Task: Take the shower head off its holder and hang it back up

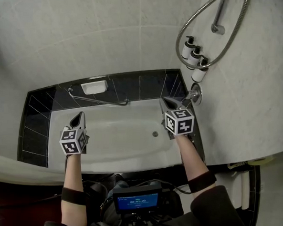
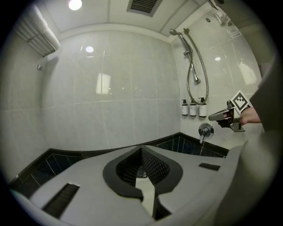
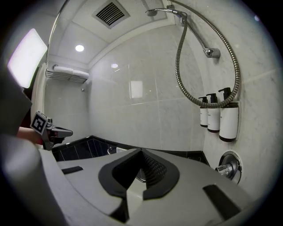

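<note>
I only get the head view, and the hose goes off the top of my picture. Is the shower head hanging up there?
Observer: Yes. The right gripper view shows the shower head sitting up in its holder.
Operator: Is my left gripper holding anything?
Observer: No. The left gripper has its fingers shut, with nothing between them.
Operator: Is there anything else up high that I can't see?
Observer: Yes, a rack with folded white towels on it.
</note>
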`<state>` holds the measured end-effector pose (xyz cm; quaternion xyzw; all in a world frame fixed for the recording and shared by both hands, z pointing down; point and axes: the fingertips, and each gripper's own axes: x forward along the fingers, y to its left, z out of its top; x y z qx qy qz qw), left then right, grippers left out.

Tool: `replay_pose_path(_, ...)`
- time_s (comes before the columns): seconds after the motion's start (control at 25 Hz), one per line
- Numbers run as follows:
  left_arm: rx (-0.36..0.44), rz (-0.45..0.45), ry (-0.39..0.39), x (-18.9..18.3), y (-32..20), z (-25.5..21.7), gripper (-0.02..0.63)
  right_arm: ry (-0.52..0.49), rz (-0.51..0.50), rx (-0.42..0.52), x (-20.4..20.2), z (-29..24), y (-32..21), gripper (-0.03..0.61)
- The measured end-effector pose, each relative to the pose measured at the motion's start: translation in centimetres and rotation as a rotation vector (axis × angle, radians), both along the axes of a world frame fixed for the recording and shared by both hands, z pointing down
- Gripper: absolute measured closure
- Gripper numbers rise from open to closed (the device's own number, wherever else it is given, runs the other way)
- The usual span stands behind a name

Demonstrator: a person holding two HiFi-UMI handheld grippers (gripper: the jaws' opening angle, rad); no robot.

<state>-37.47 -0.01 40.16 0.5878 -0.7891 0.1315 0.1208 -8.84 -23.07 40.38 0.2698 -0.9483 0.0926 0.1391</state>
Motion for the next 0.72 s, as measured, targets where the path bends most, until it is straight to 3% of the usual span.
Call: replay_pose_path(0.72,-0.032,0.024,-0.042,1.0,0.5,0.6,0.611,0.029,0.04,-0.001,2.0,1.1,0.0,0.561)
